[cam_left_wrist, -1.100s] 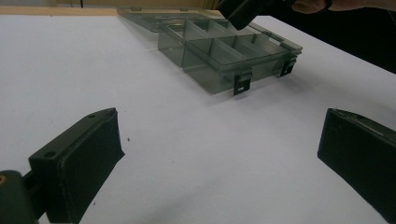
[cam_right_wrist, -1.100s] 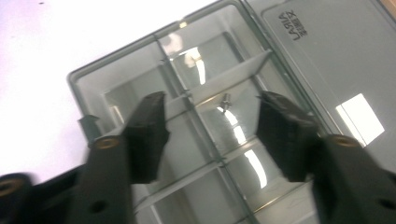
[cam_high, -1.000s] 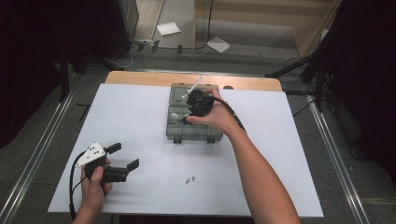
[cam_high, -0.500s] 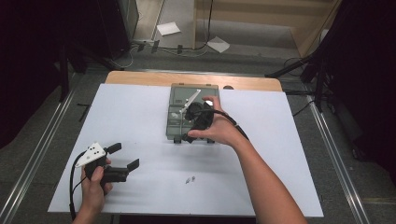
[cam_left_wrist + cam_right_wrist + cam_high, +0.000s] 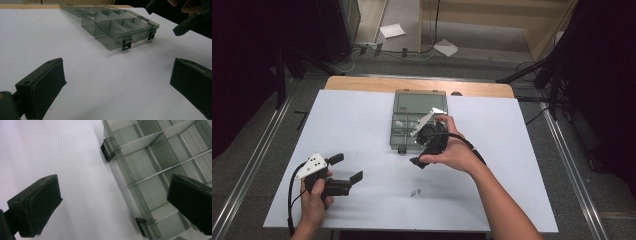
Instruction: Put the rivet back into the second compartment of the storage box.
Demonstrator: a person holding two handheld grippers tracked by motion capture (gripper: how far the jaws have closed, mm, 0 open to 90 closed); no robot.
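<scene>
My right hand-held gripper (image 5: 424, 150) hangs released over the near edge of the organizer box (image 5: 412, 117), jaws just spread, nothing between them. The smoky clear box sits mid-counter (image 5: 512, 165), lid open, long axis running away from me. My left hand-held gripper (image 5: 346, 169) rests released, bare white surface all round.

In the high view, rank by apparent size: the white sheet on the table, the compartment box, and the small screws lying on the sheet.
1. White sheet, by far the largest.
2. Compartment box, grey and see-through, lid open, partly covered by the right hand-held gripper.
3. Small screws, mere specks near the sheet's front.
</scene>
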